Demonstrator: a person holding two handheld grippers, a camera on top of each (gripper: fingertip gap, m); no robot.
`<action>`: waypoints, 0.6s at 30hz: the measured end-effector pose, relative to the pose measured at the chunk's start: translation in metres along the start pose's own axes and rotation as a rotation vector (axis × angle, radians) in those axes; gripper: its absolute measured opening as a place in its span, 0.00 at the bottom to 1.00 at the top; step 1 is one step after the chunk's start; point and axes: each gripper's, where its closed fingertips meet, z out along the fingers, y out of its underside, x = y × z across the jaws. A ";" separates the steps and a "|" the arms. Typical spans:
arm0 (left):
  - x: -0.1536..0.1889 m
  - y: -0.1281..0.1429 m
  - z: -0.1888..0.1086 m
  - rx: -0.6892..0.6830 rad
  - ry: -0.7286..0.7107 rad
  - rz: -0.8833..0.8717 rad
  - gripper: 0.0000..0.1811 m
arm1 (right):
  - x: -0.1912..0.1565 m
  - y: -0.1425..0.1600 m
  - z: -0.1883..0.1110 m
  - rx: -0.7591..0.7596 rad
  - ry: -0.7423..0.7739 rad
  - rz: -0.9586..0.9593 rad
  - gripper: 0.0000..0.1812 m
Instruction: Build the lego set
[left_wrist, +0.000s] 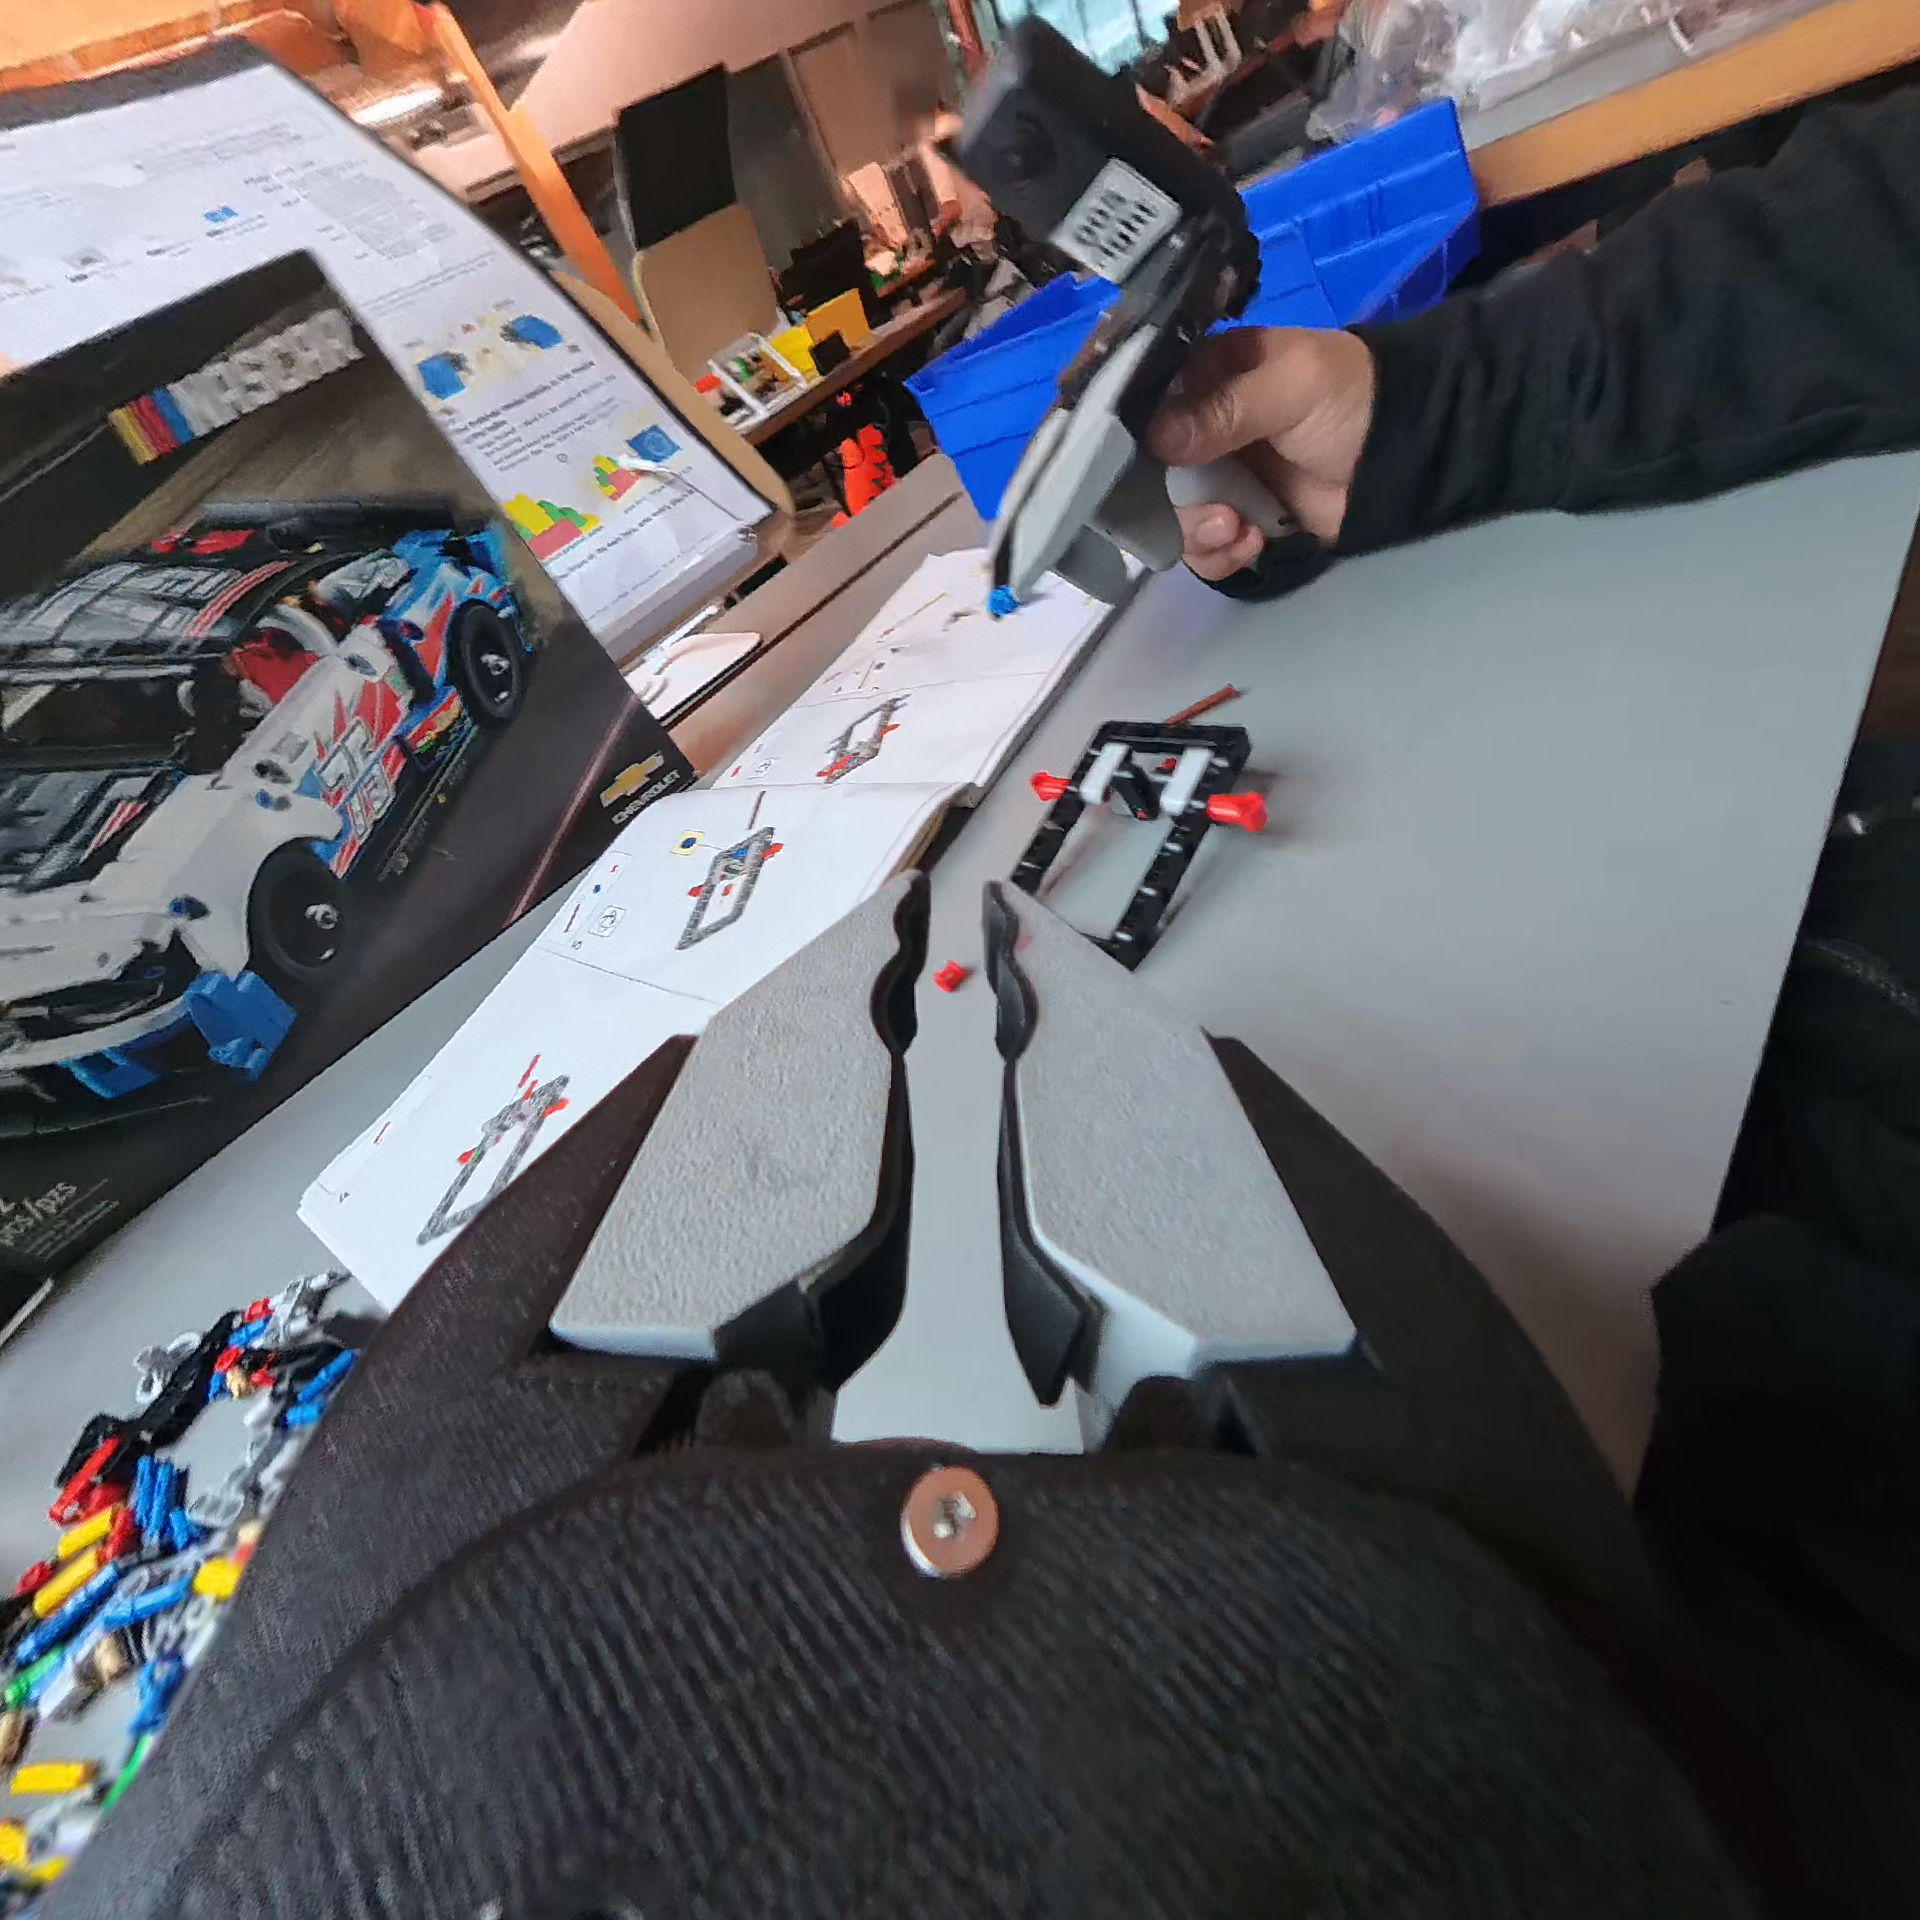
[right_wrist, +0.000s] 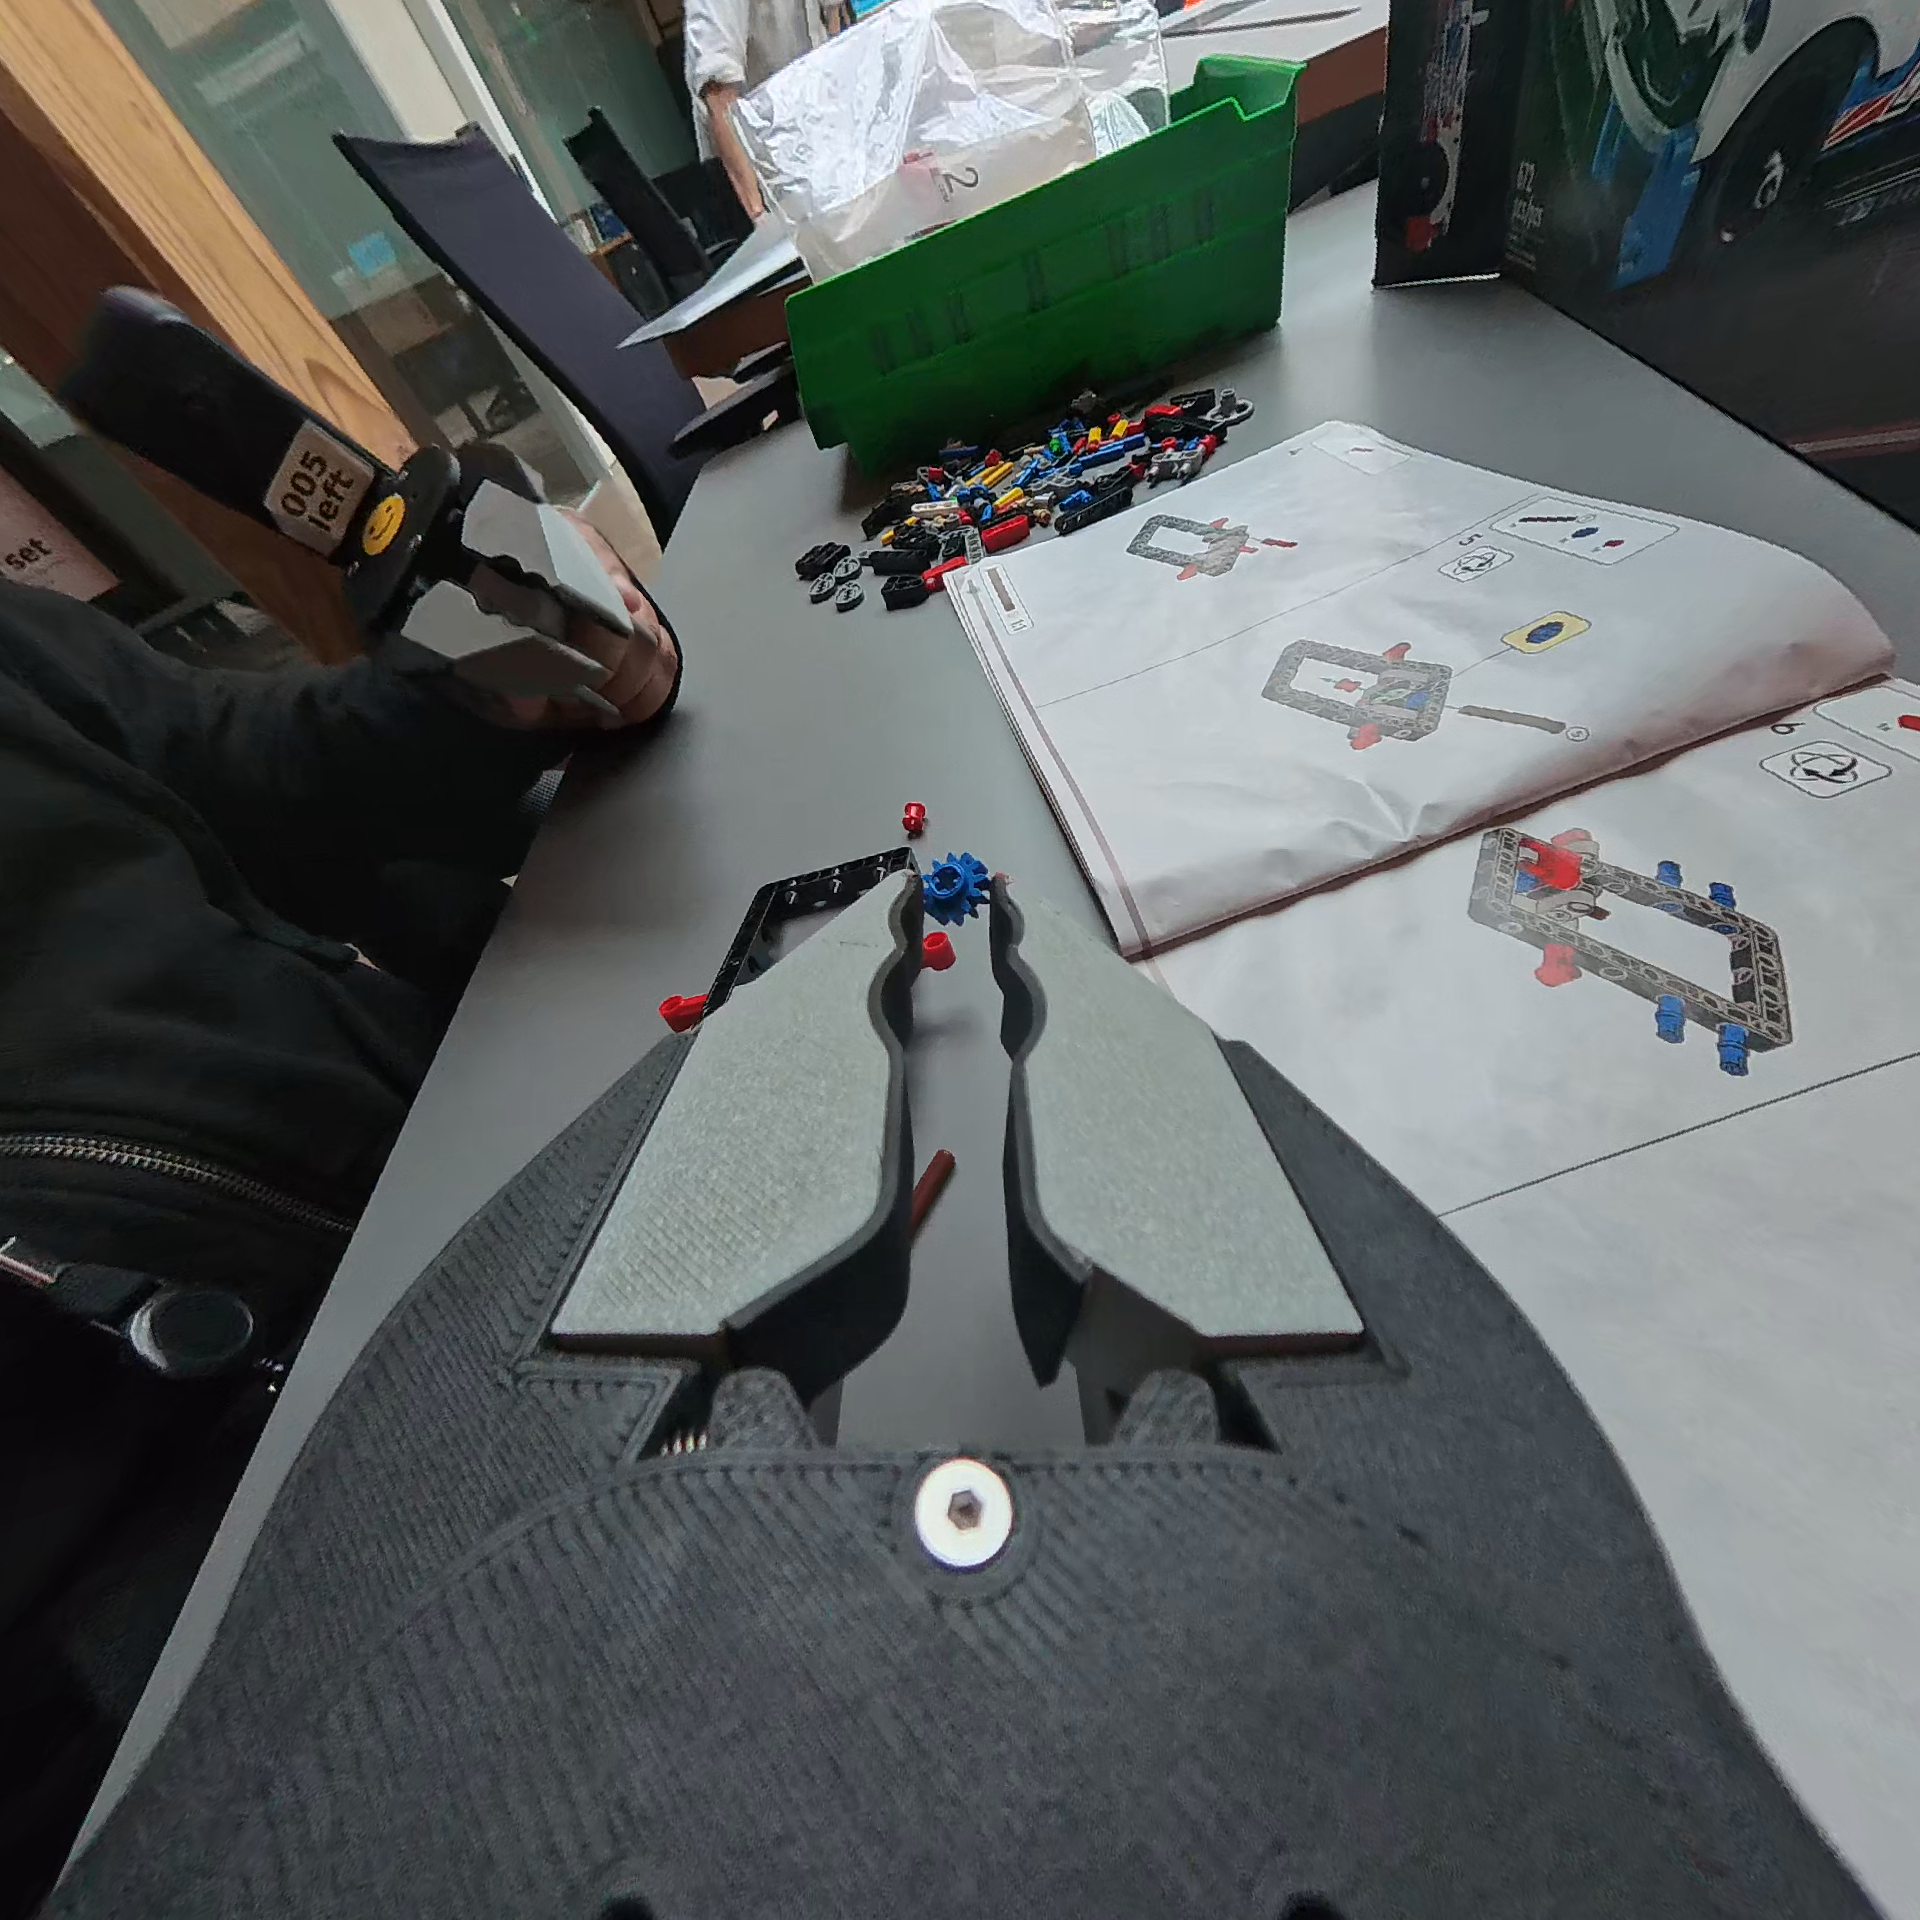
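My right gripper is shut on a small blue gear pinched between its fingertips. In the left wrist view it holds the gear over the far edge of the open instruction booklet. A black rectangular frame with grey cross parts and red pins lies on the grey table; the right wrist view shows it partly hidden behind my finger. My left gripper is empty, jaws a narrow gap apart, short of the frame. A loose red pin lies just beyond its tips.
A dark red axle lies under my right gripper. A pile of loose pieces sits before a green bin. The set's box stands behind the booklet. Blue bins stand at the back. A person's dark sleeves border the table. The grippers' ends are close to 15 cm from one another. My left gripper's tips are some 11 cm from the loose red pin. Seen from the right wrist view as well.
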 end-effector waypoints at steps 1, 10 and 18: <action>-0.008 -0.001 -0.002 0.015 -0.024 -0.048 0.04 | 0.000 0.000 0.000 0.000 0.000 0.002 0.05; -0.140 0.120 -0.093 -0.553 -0.494 -0.419 0.03 | 0.000 0.001 0.002 -0.008 0.005 -0.001 0.05; -0.156 0.173 -0.108 -0.850 -0.418 -0.543 0.08 | -0.004 0.005 0.008 -0.050 0.016 -0.043 0.05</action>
